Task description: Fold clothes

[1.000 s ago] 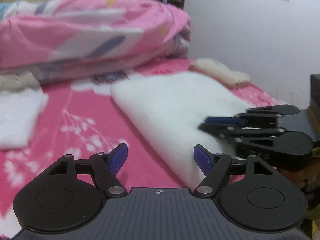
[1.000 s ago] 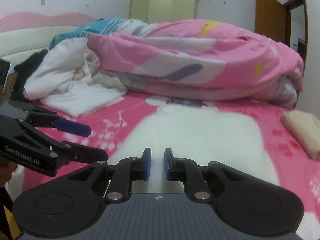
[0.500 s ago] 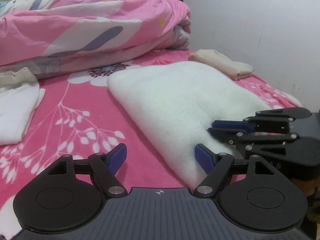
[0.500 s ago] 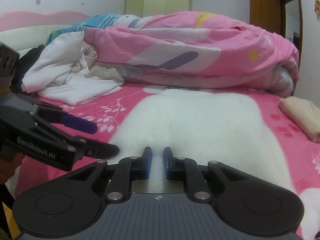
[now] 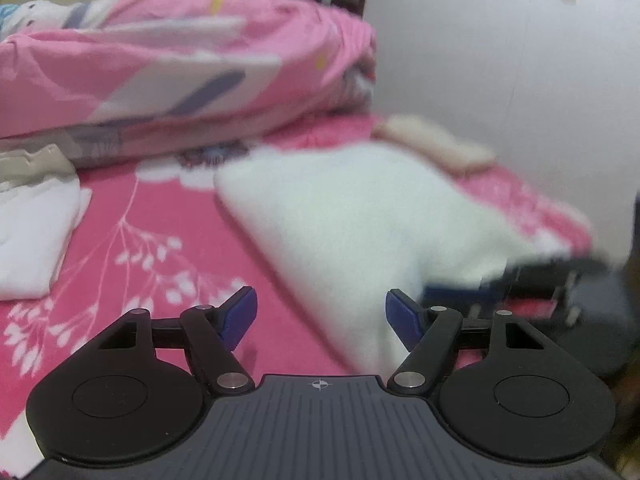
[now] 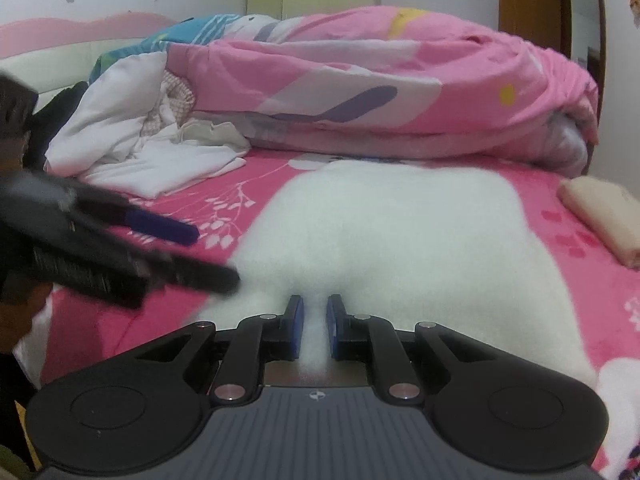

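A white fluffy garment (image 6: 392, 232) lies flat on the pink flowered bed sheet (image 6: 168, 320). My right gripper (image 6: 314, 332) is at its near edge, shut on a fold of the white fabric that shows between the blue pads. My left gripper (image 5: 320, 312) is open at the garment's (image 5: 352, 216) near left corner, which lies beside its right finger (image 5: 400, 316). The right wrist view shows the left gripper (image 6: 212, 254) blurred at the left, its lower finger touching the garment's side. In the left wrist view the right gripper (image 5: 460, 292) is a blur at the right.
A rolled pink quilt (image 6: 380, 84) runs across the back of the bed. Loose white clothes (image 6: 160, 160) are heaped at the left. A folded beige cloth (image 6: 604, 216) lies at the right, near the white wall (image 5: 500, 72).
The left gripper dipped toward the bed and has come back up, still open and now blurred by motion. The right gripper stays shut on the garment's edge.
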A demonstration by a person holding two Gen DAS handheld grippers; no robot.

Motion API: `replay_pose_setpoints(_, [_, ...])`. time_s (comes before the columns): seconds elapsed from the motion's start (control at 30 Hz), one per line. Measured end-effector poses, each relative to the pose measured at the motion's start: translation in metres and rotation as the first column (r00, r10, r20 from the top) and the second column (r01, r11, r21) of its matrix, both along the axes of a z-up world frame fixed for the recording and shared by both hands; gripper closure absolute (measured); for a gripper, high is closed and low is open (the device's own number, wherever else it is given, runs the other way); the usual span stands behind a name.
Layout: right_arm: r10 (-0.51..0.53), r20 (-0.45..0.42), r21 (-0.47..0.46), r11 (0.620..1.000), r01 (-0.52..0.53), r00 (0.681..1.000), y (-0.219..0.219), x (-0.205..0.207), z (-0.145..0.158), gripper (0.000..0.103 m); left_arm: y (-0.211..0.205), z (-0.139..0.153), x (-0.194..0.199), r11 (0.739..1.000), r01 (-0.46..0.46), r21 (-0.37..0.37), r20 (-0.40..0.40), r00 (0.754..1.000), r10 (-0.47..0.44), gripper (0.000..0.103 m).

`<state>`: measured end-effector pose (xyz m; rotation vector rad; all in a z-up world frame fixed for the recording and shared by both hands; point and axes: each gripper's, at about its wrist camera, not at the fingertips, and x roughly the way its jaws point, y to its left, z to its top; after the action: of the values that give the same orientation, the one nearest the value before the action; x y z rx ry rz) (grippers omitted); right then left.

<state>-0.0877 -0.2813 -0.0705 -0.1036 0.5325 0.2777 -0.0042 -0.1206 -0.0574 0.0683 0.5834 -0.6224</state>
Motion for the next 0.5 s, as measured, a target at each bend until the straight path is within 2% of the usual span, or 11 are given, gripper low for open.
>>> replay_pose_setpoints(0.17, [-0.028, 0.026, 0.053, 0.998, 0.027, 0.999, -0.008, -0.017, -0.002, 0.090, -0.007, 0.007, 0.004, 1.000, 0.015, -0.023, 0.017, 1.000, -0.015, 0.030])
replay_pose_setpoints(0.27, [-0.062, 0.031, 0.092, 0.994, 0.059, 0.998, -0.019, -0.024, 0.012, 0.090, -0.015, 0.002, 0.011, 0.999, 0.023, -0.026, -0.017, 1.000, -0.023, 0.027])
replay_pose_setpoints(0.43, [-0.202, 0.129, 0.113, 0.976, 0.188, 0.971, -0.042, -0.028, 0.029, 0.090, -0.015, -0.001, 0.014, 1.000, 0.024, -0.014, -0.039, 0.999, -0.024, 0.023])
replay_pose_setpoints(0.5, [-0.260, 0.068, 0.125, 0.960, 0.251, 0.963, -0.056, -0.013, 0.016, 0.091, -0.016, 0.000, 0.015, 1.000, 0.031, 0.000, -0.045, 0.999, -0.031, 0.023])
